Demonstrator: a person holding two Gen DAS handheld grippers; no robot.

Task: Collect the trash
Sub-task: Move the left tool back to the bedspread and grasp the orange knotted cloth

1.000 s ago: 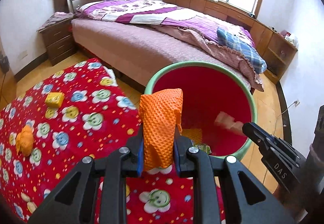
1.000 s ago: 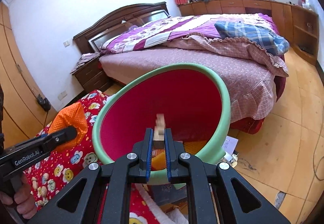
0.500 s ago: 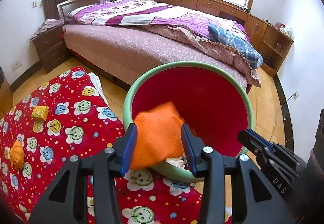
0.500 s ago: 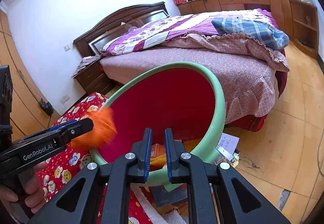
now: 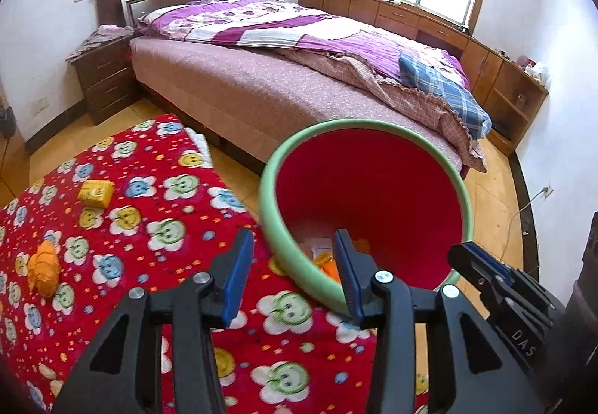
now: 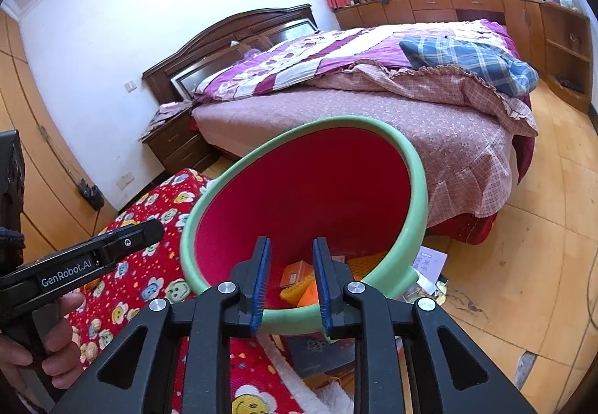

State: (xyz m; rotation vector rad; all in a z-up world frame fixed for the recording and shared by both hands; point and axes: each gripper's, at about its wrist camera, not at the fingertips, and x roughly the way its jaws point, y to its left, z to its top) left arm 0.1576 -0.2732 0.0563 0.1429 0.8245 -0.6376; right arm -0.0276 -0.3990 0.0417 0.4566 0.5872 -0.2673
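Observation:
A round bin with a red inside and a green rim (image 5: 270, 189) stands beside the red flowered blanket (image 5: 123, 227). My left gripper (image 5: 292, 245) hangs over the bin's near rim, open, with nothing between its blue pads. My right gripper (image 6: 291, 251) points into the same bin (image 6: 415, 174); its jaws are opening and nothing is between them. Orange and yellow trash (image 6: 299, 277) lies at the bin's bottom, and part of it shows as orange scraps (image 5: 324, 260) in the left wrist view. A yellow box (image 5: 95, 193) and an orange crumpled lump (image 5: 45, 269) lie on the blanket, left of my left gripper.
A large bed (image 5: 299, 77) with purple bedding stands behind the bin, a nightstand (image 5: 106, 77) to its left. Papers and a dark box (image 6: 429, 264) lie on the wooden floor by the bin. A hand (image 6: 56, 343) holds the left tool. Cabinets line the window wall.
My left gripper opened and the orange mesh bag dropped from it into the bin. My right gripper let go of its small beige piece and its jaws have spread apart.

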